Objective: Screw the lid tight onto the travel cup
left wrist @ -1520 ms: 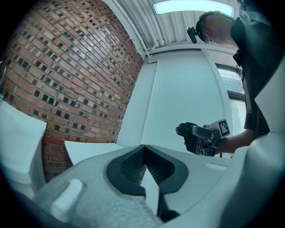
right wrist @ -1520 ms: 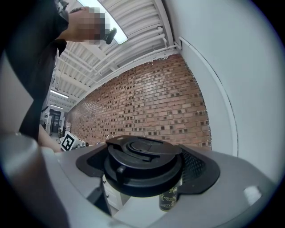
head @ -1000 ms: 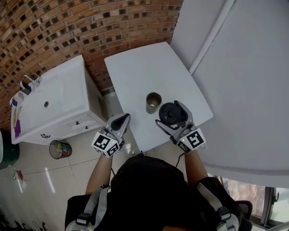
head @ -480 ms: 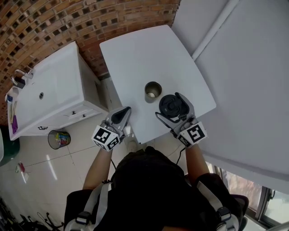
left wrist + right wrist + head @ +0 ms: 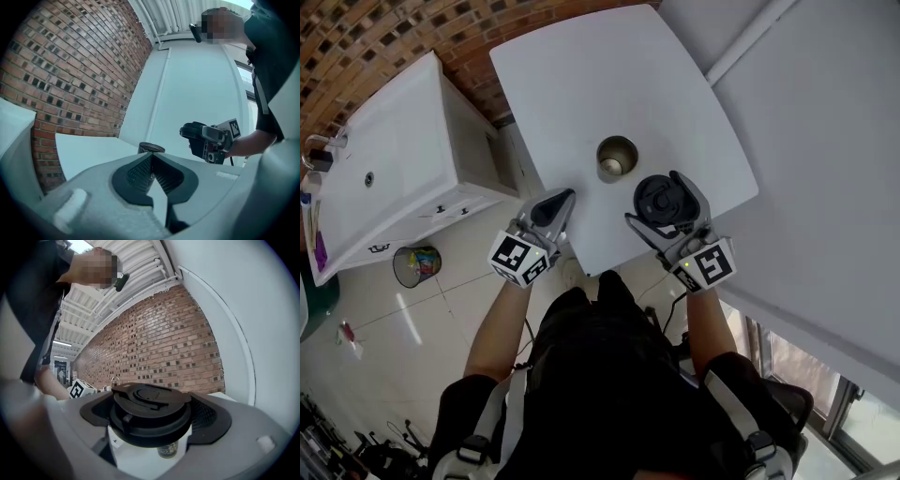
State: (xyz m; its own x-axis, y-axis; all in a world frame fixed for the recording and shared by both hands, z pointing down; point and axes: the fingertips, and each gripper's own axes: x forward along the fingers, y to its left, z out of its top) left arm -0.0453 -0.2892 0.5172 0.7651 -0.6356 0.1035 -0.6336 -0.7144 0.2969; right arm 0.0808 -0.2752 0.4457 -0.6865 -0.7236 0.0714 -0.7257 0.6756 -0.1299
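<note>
An open metal travel cup (image 5: 617,157) stands upright on the white table (image 5: 581,84), with no lid on it. My right gripper (image 5: 662,202) is shut on the round black lid (image 5: 660,200), held flat just right of the cup and nearer to me. In the right gripper view the lid (image 5: 150,414) fills the jaws, and the cup (image 5: 169,450) shows small beneath it. My left gripper (image 5: 553,208) is shut with nothing in it, at the table's near left edge. From the left gripper view the cup (image 5: 151,148) rises just beyond the closed fingertips.
A white sink cabinet (image 5: 384,178) stands left of the table against the brick wall (image 5: 384,37). A small waste bin (image 5: 414,265) sits on the tiled floor below it. A white wall with a pipe (image 5: 750,42) runs along the right.
Both grippers have come down and forward toward the table. The lid stays in the right gripper, and the cup has not moved on the table.
</note>
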